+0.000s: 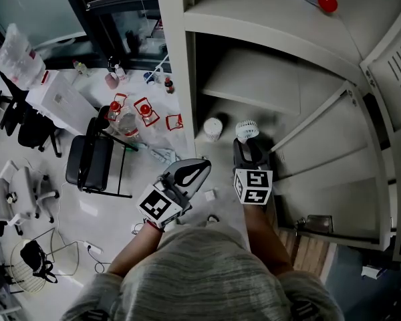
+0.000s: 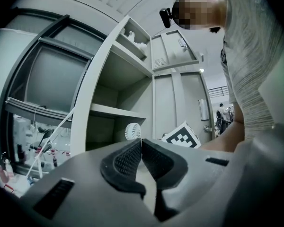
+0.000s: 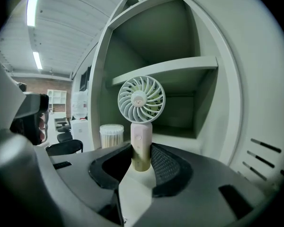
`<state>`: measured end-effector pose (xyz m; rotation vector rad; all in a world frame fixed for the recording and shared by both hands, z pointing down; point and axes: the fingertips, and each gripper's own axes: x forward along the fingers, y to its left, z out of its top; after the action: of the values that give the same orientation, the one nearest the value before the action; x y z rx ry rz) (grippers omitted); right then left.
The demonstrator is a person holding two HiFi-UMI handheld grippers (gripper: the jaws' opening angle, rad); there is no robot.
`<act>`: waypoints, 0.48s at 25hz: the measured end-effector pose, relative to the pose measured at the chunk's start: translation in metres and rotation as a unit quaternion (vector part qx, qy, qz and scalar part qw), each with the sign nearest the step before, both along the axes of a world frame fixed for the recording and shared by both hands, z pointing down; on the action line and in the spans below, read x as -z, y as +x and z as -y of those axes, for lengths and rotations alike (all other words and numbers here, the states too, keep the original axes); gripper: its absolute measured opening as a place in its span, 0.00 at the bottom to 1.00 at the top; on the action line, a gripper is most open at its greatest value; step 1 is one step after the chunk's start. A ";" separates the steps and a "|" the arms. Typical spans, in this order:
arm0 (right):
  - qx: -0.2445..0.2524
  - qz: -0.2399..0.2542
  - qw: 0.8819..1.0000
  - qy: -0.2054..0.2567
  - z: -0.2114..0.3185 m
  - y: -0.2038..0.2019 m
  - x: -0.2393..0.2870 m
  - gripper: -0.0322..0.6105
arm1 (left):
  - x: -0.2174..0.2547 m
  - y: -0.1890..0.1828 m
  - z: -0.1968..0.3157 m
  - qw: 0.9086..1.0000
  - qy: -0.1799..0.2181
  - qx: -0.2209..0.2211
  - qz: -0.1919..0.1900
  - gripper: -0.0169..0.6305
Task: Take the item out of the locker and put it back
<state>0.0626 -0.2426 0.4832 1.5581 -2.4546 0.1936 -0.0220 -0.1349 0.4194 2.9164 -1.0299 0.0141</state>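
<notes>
White fan (image 3: 141,100), handle pinched by right gripper (image 3: 141,151) fingers; head view hides that grip. Left gripper (image 2: 141,146) fingers pressed together, outside locker (image 1: 177,59) frame.

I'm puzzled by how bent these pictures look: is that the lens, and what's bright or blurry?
Head view: locker edges bow, inside shadowed. Right gripper view: fisheye, black corners, fan sharp in the right claw, lamp glaring. Left gripper view: same bowing, black rim.
</notes>
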 end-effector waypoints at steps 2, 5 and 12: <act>-0.006 -0.001 1.000 -0.004 0.003 0.002 -0.006 0.27 | 0.004 0.001 0.001 1.000 0.004 0.000 -0.006 0.04; -0.013 -0.004 1.000 -0.008 0.006 0.004 -0.012 0.27 | 0.005 0.002 0.002 1.000 0.006 -0.001 -0.010 0.04; -0.024 -0.016 0.999 -0.014 0.011 0.006 -0.024 0.27 | 0.002 0.002 0.003 1.000 0.002 -0.003 -0.004 0.04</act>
<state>0.0691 -0.2536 0.5074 1.5978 -2.3814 0.2092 -0.0201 -0.1374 0.4179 2.9197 -1.0218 0.0002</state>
